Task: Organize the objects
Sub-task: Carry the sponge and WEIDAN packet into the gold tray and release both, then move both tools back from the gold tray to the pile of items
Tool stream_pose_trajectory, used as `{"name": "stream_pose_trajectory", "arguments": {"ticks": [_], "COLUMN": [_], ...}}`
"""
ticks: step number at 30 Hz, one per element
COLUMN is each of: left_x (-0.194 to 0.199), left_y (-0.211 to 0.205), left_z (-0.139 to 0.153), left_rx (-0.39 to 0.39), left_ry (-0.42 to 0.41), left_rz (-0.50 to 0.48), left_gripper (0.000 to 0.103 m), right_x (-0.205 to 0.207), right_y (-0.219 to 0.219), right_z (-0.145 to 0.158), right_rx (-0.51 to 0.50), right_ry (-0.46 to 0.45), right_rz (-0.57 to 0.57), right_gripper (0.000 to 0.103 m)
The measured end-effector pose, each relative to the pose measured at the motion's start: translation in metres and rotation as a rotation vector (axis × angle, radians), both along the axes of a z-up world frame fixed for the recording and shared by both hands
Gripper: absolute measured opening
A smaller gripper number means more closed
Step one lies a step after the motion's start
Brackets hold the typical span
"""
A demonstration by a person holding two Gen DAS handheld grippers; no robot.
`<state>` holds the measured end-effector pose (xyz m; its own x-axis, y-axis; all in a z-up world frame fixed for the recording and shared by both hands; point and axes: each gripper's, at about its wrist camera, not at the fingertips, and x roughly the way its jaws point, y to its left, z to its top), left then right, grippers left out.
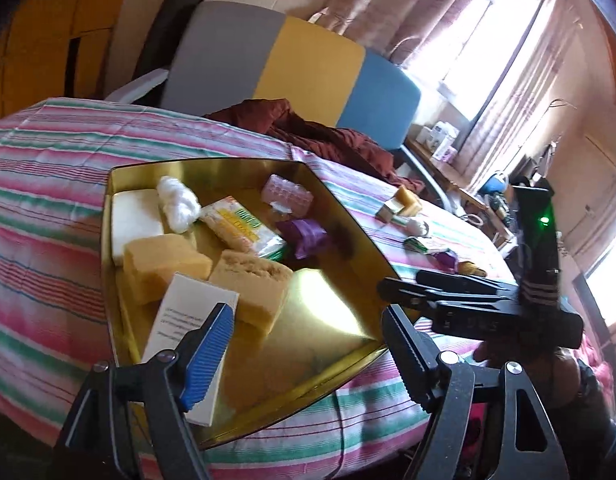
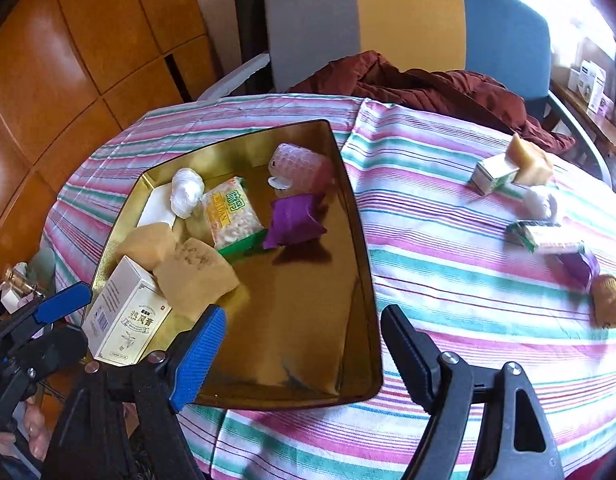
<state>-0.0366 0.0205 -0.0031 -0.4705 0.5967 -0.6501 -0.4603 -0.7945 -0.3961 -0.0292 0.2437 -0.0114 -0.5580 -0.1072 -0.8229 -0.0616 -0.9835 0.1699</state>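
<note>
On the striped pink-green cloth-covered surface (image 2: 428, 240), the shiny gold rectangular metal tray (image 2: 348, 360) at left holds a white printed carton (image 2: 124, 316), tan sponges (image 2: 196, 276), a yellow snack packet (image 2: 230, 212) and a purple pouch (image 2: 294, 220). Further right, a small green-white carton (image 2: 494, 174) and a brown muffin (image 2: 608, 306) lie loose. Both the left tool (image 1: 308, 344) and right tool (image 2: 304, 356) gape wide, holding nothing.

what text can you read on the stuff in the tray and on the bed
"WEIJIAN": yellow snack packet in the gold tray; the large green characters beside it are too blurred to read.
White box: large Chinese characters on the front, too blurred; small print unreadable.
Green and white cartons on the striped cloth: blurred.
</note>
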Motion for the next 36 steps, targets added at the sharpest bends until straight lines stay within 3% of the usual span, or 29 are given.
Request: {"name": "stream_pose_trajectory", "arguments": {"ticks": [8, 14, 36], "left_x": [0.001, 0.005, 0.015], "left_y": [-0.010, -0.014, 0.005], "left_z": [0.008, 0.010, 0.009], "left_rx": [-0.150, -0.230, -0.302], "left_ry": [0.067, 0.112, 0.145], "left_rz": [0.201, 0.260, 0.228], "left_gripper": [0.089, 0.091, 0.093], "right_x": [0.010, 0.013, 0.021], "right_y": [-0.006, -0.015, -0.013], "right_z": [0.004, 0.006, 0.010], "right_rx": [0.024, 0.049, 0.104], "right_ry": [0.032, 0.046, 0.079], "right_rz": [0.003, 0.018, 0.022], "right_gripper": [0.084, 0.084, 0.085]}}
